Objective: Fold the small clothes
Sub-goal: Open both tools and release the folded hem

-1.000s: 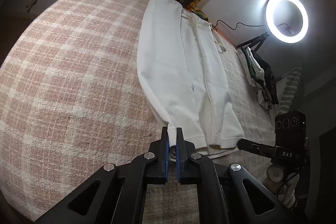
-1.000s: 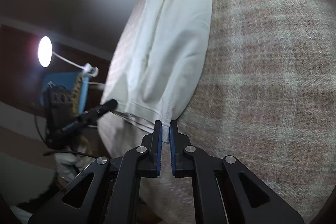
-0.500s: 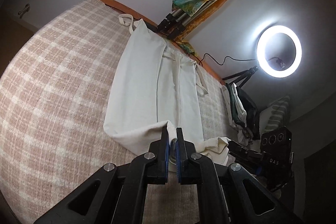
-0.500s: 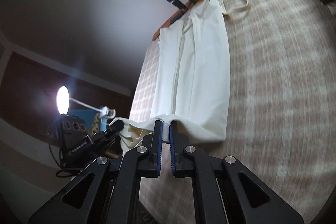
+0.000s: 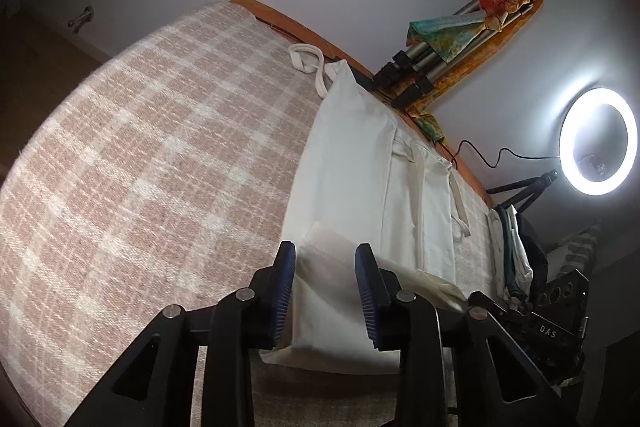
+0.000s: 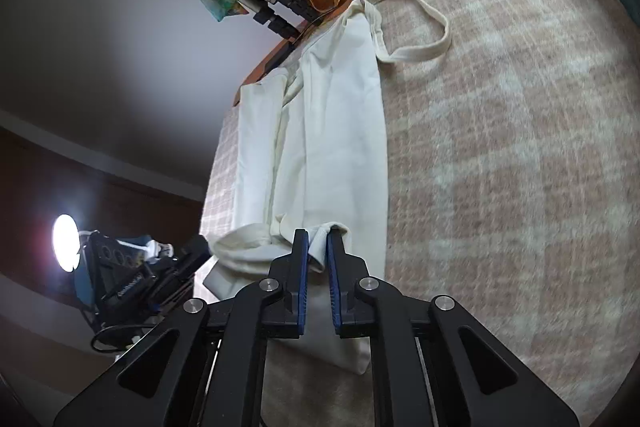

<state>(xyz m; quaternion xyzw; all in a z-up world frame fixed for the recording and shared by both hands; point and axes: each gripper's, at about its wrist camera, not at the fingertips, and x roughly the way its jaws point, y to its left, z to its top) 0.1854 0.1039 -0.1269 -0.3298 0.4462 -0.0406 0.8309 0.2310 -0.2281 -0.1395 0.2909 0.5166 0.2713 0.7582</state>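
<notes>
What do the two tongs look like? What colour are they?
Both look alike. The left tongs and right tongs have black plastic arms with triangle-shaped holes cut through them. Small round silver bolts sit at the joints. Each finger ends in a blue pad with fine ridges. No cables, writing or sleeves show on them in these views.

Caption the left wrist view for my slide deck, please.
Left gripper, jaws open, over the folded hem of a white garment on a plaid bed.
</notes>
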